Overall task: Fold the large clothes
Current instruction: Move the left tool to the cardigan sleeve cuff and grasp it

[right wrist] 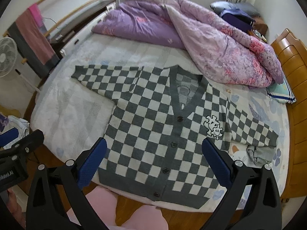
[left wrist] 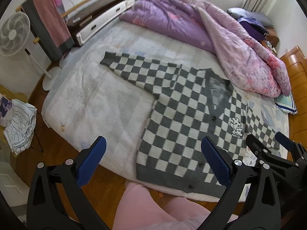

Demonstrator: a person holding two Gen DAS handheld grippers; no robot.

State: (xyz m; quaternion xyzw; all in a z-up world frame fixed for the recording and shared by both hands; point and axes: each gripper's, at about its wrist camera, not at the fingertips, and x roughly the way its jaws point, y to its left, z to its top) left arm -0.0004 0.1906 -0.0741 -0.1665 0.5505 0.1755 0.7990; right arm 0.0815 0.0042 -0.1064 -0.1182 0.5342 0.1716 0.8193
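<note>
Flat on the pale bed [right wrist: 63, 118] – checkered cardigan [right wrist: 153, 134], purple quilt [right wrist: 201, 38] behind

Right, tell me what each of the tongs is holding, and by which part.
Nothing. The left tongs and right tongs are both open above the checkered cardigan, which lies spread flat on the bed, untouched.

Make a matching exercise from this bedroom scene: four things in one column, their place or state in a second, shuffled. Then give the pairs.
Things:
1. checkered cardigan
2. purple quilt
3. standing fan
4. left gripper

Places or states:
A. bunched up at the far side of the bed
B. on the floor, left of the bed
C. open, holding nothing
D. spread flat, buttoned, sleeves out

Pairs: 1-D, 2-A, 3-B, 4-C
</note>
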